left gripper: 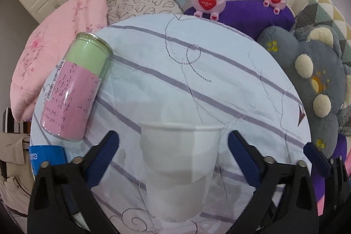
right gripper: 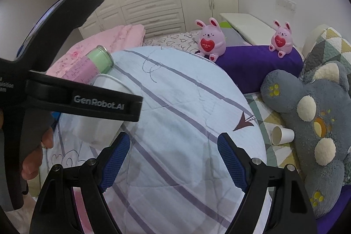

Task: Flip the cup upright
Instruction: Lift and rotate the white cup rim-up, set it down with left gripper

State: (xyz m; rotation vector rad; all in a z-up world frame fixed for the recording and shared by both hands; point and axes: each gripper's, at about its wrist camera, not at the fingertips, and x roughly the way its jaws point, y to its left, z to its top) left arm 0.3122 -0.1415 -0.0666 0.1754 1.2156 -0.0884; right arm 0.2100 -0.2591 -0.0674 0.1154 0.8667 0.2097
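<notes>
**Thin plastic cup between the open left jaws**

The translucent white cup (left gripper: 181, 168) sits on the round table (left gripper: 219, 84) with its striped cloth, directly between the fingers of the left gripper (left gripper: 173, 159), whose jaws stand wide with a clear gap on either side of the cup wall — nothing is gripped. The right gripper (right gripper: 173, 159) hangs over bare cloth further to the right, jaws likewise spread and holding nothing.

The cup looks very light and thin-walled, so it will likely dent under a hard squeeze and could skid on the cloth if nudged from one side. A gentle pinch across the mid-body, below the rolled rim (left gripper: 182, 126), seems the safest hold; the rim itself is stiffer but narrow for the pads.

From the left wrist the cup's wide rim is at the top and it reads as nearly upright — whether it still leans I cannot tell. Its base is hazy. In the right wrist view the left gripper's body covers most of it. A jar (left gripper: 74, 87) lies tilted near the cup, and a second paper cup (right gripper: 282, 134) lies on its side off the table, beside the grey plush (right gripper: 318, 124)
</notes>
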